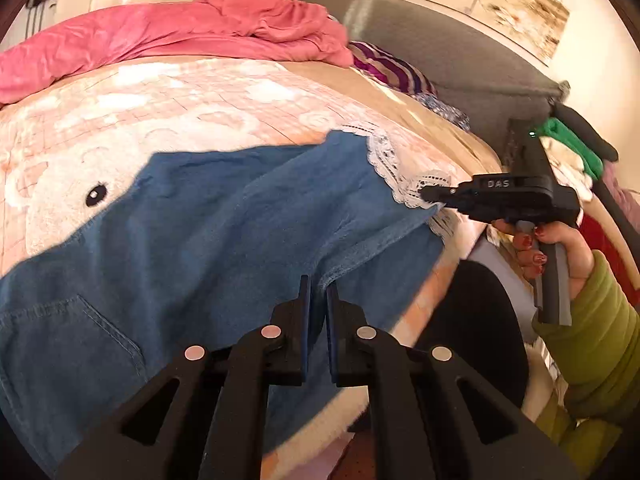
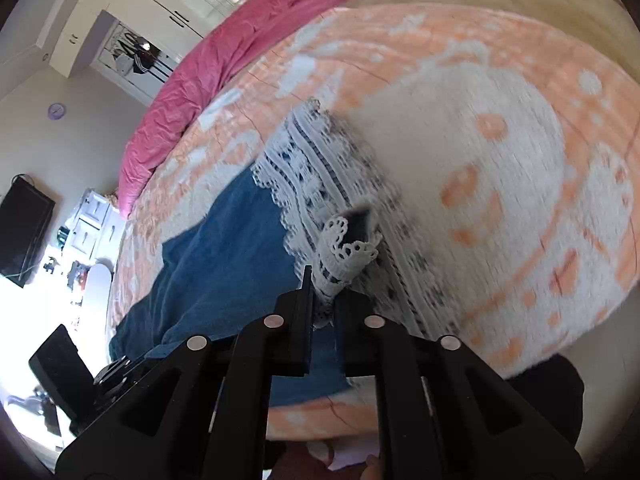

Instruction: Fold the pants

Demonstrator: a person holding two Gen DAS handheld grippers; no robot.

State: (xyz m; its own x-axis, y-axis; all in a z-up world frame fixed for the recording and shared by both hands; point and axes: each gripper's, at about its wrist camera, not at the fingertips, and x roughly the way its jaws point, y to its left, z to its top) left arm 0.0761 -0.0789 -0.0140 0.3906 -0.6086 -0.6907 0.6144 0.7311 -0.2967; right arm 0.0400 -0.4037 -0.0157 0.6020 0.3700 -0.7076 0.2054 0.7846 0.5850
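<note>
Blue denim pants with white lace cuffs lie across a peach and white blanket on the bed. My left gripper is shut on the near edge of a pant leg. My right gripper is shut on a lace cuff and lifts it off the blanket. In the left wrist view the right gripper pinches the cuff at the pants' right end. The denim also shows in the right wrist view.
A pink duvet is bunched at the far side of the bed. A striped pillow and a grey headboard lie far right. The peach blanket covers the bed. A wardrobe and a black screen stand at the left.
</note>
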